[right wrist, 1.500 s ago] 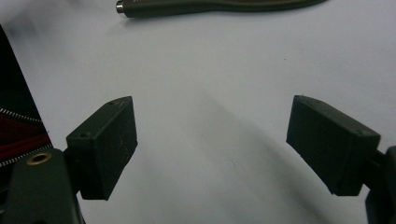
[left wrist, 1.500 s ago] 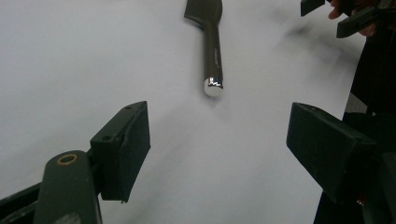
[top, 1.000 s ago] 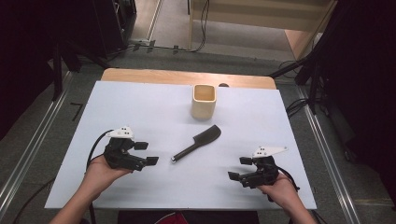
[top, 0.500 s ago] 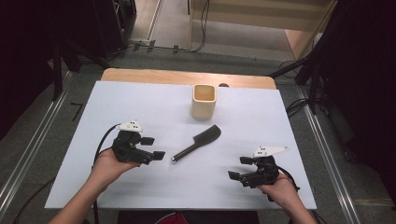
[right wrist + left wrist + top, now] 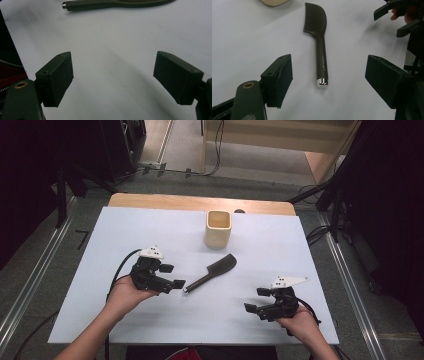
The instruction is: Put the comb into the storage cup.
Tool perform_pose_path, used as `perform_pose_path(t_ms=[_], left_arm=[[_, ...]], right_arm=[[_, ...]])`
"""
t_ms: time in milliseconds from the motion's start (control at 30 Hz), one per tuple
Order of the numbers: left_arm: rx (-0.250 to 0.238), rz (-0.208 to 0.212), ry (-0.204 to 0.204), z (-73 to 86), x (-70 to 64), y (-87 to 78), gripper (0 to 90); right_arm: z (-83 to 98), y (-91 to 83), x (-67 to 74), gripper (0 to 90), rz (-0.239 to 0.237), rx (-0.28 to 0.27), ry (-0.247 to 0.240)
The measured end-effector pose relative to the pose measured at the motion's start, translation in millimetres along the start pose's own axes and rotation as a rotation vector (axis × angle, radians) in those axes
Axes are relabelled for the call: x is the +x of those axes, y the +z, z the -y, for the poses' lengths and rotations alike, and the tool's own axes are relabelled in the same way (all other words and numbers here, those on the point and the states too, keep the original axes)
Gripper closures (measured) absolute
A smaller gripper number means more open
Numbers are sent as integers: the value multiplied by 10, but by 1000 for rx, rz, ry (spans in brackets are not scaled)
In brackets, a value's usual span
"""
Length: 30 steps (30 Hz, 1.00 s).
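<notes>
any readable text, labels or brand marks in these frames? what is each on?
One printed line runs along the handle of the black comb in the left gripper view; it looks like a short brand mark, but it is too small and blurred to read.
A dark mark on the floor left of the table in the high view may be a "7"; I cannot be sure.
The beige cup: no text visible.

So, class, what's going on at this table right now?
A person sits at a white table with a gripper in each hand. The left gripper is open and lined up with the silver-tipped handle of a black comb lying flat, though it isn't touching it yet. The right gripper is open too, hovering over bare table near the front edge. A beige cup stands upright just beyond the comb. Nothing is being held.
</notes>
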<state>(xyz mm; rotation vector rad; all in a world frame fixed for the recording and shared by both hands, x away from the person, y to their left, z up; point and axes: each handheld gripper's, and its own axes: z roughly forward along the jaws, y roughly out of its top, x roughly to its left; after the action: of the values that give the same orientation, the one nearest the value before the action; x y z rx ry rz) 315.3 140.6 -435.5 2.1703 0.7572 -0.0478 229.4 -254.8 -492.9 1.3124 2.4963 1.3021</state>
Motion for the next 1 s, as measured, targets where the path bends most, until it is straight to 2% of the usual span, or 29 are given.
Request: perform_pose_path(t_ms=[467,633,1000], left_arm=[[2,13,5,-161,-20,130,237],[23,-8,15,-216,-35,213,237],[31,-10,26,-302,-43,380,238]], right_arm=[[3,-8,-9,144,6,-1,2],[3,-4,-9,144,6,1,-2],[1,-4,-8,144,9,1,0]])
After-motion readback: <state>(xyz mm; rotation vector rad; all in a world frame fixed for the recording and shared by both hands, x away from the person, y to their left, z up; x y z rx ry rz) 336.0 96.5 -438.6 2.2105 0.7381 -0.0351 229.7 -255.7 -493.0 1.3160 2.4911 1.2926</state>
